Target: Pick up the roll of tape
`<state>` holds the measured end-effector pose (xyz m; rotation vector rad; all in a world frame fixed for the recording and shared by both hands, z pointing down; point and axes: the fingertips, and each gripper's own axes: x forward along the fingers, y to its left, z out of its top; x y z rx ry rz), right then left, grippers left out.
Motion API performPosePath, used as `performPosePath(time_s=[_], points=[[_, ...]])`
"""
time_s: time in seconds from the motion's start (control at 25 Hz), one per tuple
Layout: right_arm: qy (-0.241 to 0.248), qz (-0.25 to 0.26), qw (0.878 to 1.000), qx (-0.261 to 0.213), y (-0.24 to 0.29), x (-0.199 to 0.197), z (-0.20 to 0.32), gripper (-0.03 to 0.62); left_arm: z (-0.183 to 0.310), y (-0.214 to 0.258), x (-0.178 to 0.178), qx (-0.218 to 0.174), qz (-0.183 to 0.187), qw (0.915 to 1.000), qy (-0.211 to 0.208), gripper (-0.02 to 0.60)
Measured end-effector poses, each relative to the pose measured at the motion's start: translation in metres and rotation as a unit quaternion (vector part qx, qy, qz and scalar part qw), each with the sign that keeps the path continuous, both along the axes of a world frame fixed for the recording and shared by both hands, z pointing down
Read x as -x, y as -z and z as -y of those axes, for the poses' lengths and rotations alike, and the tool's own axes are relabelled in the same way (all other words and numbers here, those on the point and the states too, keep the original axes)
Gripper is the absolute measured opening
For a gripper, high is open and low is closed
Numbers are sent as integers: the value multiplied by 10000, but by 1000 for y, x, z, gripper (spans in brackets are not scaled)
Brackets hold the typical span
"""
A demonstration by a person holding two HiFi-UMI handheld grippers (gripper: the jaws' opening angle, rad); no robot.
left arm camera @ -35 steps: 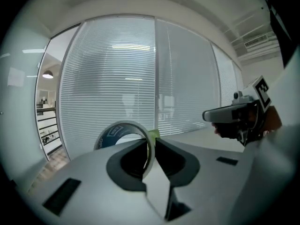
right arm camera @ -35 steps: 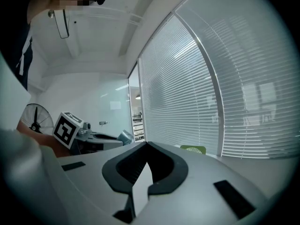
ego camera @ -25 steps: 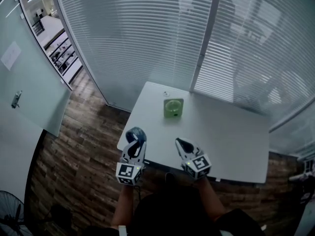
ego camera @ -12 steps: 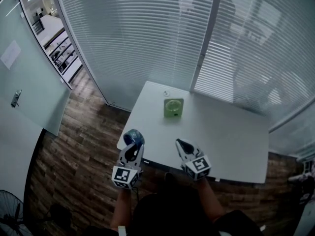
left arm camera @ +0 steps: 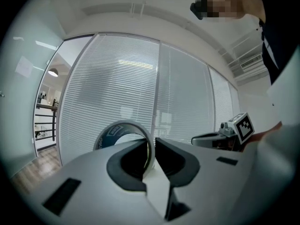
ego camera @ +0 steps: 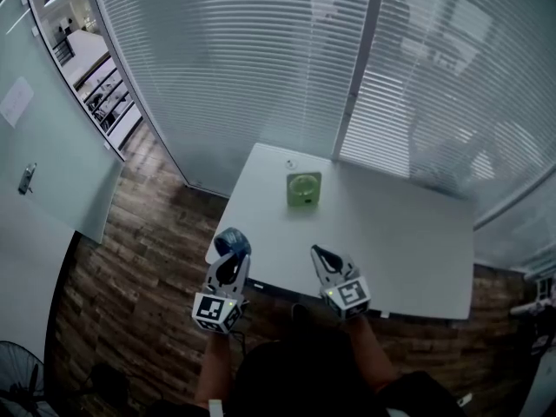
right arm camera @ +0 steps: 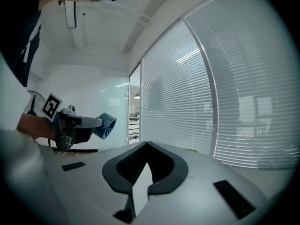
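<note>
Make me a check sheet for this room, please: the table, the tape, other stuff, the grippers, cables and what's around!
Surface: white table.
Job's things: tape, held in the air by the left gripper.
Clutter: one green thing at the table's far side.
Grippers: left gripper shut on the tape; right gripper shut, empty.
Cables: nothing seen.
Surroundings: blinds, wood floor, door, fan.

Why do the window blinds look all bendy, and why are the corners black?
Left gripper view: the wide lens bows the blinds into curves and leaves black corners, and the roll of tape looms large close to the lens. Right gripper view: the same curved blinds and dark rim. Head view: the blinds fan outward, with pale reflections smearing the glass at the right.
</note>
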<state>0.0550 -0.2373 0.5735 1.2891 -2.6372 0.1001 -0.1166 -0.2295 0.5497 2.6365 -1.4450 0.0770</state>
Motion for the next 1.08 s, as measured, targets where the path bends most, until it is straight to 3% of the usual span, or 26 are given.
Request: performPosePath(time_s=[1.08], points=[[-30,-38,10000,20,4,0,-3,6,-3,-2,-4,137,6,9998,-164,54]])
